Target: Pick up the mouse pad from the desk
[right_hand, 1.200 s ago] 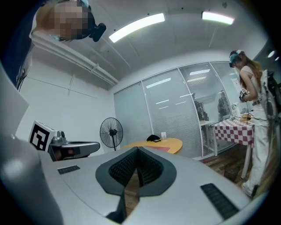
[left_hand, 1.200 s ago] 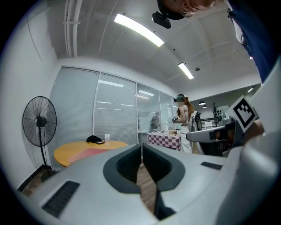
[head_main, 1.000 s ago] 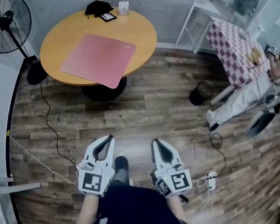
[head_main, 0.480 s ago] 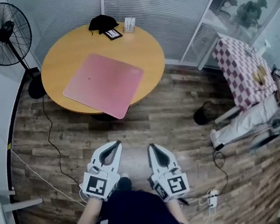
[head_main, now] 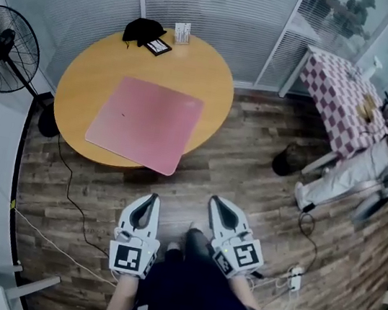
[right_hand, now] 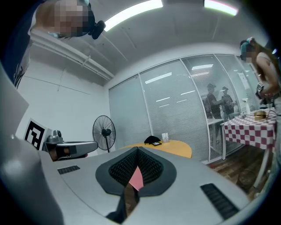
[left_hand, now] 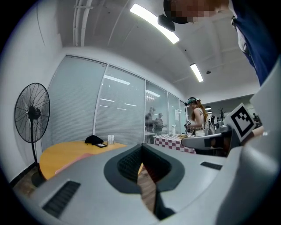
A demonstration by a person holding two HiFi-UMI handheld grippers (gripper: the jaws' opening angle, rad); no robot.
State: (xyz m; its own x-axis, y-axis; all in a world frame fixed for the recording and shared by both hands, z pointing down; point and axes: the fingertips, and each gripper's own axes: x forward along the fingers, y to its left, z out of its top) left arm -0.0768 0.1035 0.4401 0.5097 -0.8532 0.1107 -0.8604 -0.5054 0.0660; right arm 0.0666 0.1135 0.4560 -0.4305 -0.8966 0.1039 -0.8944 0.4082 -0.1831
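The pink mouse pad (head_main: 144, 124) lies flat on a round yellow table (head_main: 207, 72), its near corner reaching the table's front rim. My left gripper (head_main: 151, 197) and right gripper (head_main: 214, 200) are held side by side over the wooden floor, short of the table and apart from the pad. Both are shut with nothing between the jaws. In the left gripper view the shut left gripper (left_hand: 141, 145) points at the table (left_hand: 61, 151). The right gripper view has a sliver of the pad (right_hand: 137, 178) showing behind the shut right gripper (right_hand: 137, 148).
A standing fan (head_main: 7, 41) is left of the table. A black object (head_main: 142, 31), a dark flat item (head_main: 157, 47) and a small card stand (head_main: 182, 33) sit at the table's back. A person (head_main: 367, 171), checkered table (head_main: 343, 87), black bin (head_main: 289, 161) and power strip (head_main: 296, 278) are at right.
The table and pad have grown larger and shifted nearer in the head view as I move toward them. Both grippers stay shut, side by side.
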